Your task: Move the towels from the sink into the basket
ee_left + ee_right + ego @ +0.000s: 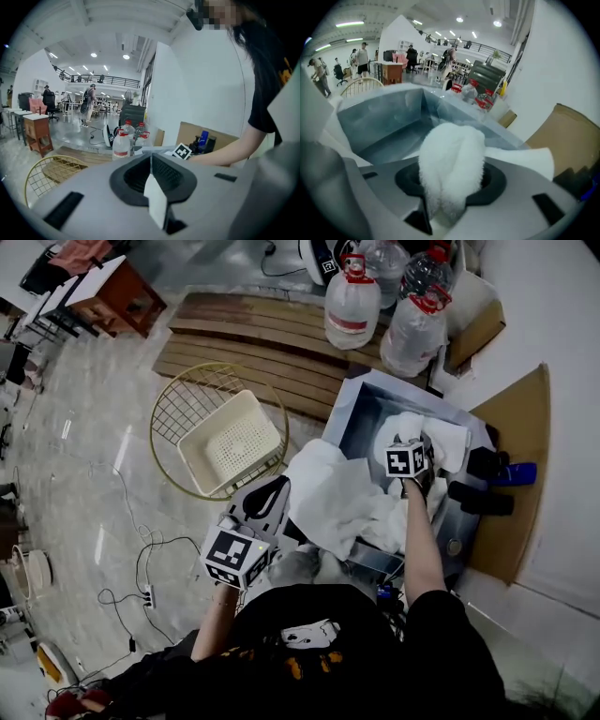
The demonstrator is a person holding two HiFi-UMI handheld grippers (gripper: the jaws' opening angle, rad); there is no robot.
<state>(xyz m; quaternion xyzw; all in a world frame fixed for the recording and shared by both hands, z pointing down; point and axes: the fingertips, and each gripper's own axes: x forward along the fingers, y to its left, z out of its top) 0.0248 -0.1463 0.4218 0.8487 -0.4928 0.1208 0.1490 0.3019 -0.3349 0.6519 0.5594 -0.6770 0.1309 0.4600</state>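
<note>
Just outside the sink's near left rim, the left gripper's fingers are clenched on a thin white slip, apparently an edge of the flat towel draped over that rim. Inside the sink, the right gripper's fingers grasp a fluffy towel. This looks like the pickup. Next it must be lifted over the sink wall to the basket, on the floor left of the sink.

No legible text or markings.
</note>
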